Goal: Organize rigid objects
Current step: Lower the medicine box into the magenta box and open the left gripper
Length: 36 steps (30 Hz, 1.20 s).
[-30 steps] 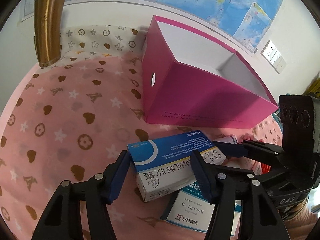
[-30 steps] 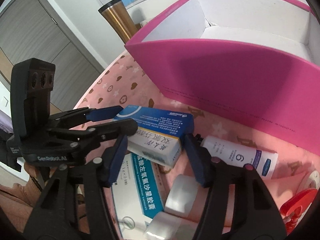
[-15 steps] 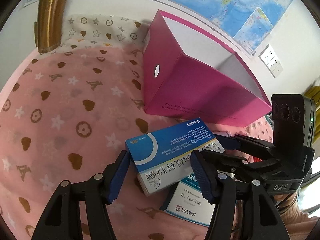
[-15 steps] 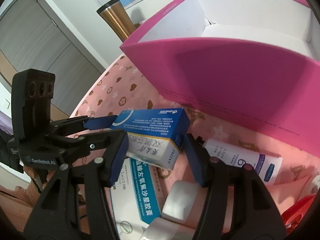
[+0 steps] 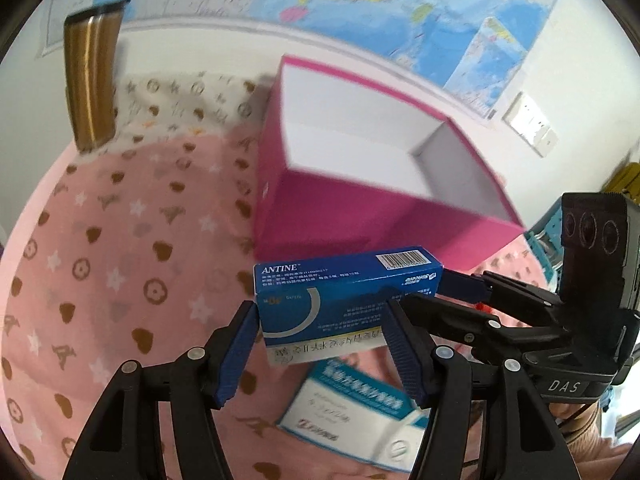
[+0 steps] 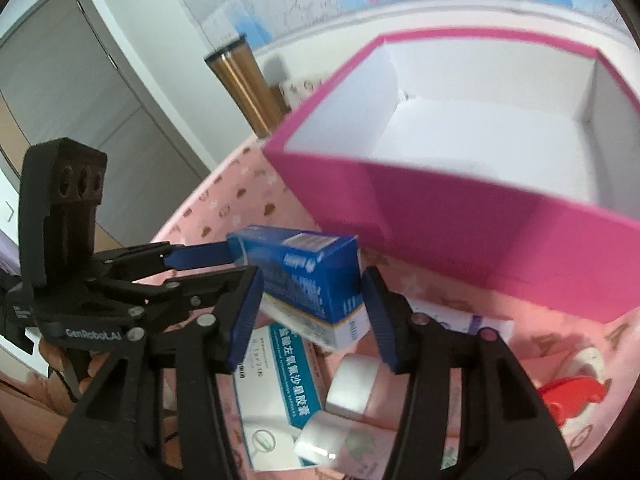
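Note:
A blue and white medicine box (image 5: 344, 304) hangs in the air, held at its two ends by both grippers. My left gripper (image 5: 320, 344) is shut on one end and my right gripper (image 6: 312, 312) on the other end of the medicine box (image 6: 308, 280). Each gripper shows in the other's view, the right gripper (image 5: 472, 296) at right and the left gripper (image 6: 208, 260) at left. The open pink storage box (image 5: 360, 208) with white inside stands just beyond; it also shows in the right wrist view (image 6: 460, 216).
A second flat medicine box (image 6: 276, 384) lies below on the pink patterned cloth (image 5: 120, 240). White rolls (image 6: 352, 388), a white tube (image 6: 476, 324) and a red tape dispenser (image 6: 572, 396) lie at right. A gold tumbler (image 5: 92, 80) stands by the wall.
Both grippers have lifted the blue medicine box off the cloth and tilted it, bringing it higher and nearer the pink box's rim.

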### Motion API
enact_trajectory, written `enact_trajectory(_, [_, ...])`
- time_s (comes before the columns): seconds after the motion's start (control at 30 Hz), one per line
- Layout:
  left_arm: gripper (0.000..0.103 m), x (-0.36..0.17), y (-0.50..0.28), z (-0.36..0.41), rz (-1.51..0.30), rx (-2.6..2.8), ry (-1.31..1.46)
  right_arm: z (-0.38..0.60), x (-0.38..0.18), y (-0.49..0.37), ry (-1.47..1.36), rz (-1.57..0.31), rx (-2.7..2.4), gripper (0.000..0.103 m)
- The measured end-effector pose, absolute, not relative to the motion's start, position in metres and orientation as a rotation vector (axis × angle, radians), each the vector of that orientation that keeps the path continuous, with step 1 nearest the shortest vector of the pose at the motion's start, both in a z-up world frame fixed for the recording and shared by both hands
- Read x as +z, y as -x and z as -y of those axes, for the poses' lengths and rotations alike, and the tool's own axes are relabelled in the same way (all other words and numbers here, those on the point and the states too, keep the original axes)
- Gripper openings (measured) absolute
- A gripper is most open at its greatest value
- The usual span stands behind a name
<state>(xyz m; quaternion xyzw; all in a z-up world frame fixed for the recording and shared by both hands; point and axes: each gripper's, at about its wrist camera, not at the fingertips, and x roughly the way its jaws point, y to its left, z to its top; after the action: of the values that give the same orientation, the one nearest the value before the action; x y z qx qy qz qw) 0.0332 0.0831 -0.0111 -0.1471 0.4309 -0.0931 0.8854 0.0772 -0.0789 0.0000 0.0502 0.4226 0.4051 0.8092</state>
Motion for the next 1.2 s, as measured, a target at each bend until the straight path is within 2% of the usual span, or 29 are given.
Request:
enact_trajectory(0.03, [0.064, -0.005, -0.033, -0.081, -0.882, -0.194, 0.299, 0.082, 0.004, -0.075, -0.105, -0.889, 0.861, 0.049])
enact_trajectory(0.1, [0.064, 0.007, -0.033, -0.077, -0.855, -0.199, 0.291, 0.089, 0.014, -0.073, -0.113, -0.865, 0.856, 0.047])
enact_trajectory(0.53, [0.069, 0.087, -0.057, -0.048, -0.665, -0.212, 0.156, 0.124, 0.074, -0.090, -0.189, -0.747, 0.867, 0.047])
enact_trajectory(0.7, [0.069, 0.077, -0.098, -0.051, -0.738, -0.197, 0.180, 0.125, 0.068, -0.123, -0.224, -0.784, 0.863, 0.047])
enact_trajectory(1.03, [0.067, 0.034, -0.142, -0.065, -0.884, -0.153, 0.257, 0.114, 0.018, -0.186, -0.334, -1.003, 0.851, 0.046])
enact_trajectory(1.2, [0.067, 0.030, -0.151, -0.068, -0.868, -0.091, 0.250, 0.107, 0.002, -0.203, -0.298, -1.037, 0.763, 0.046])
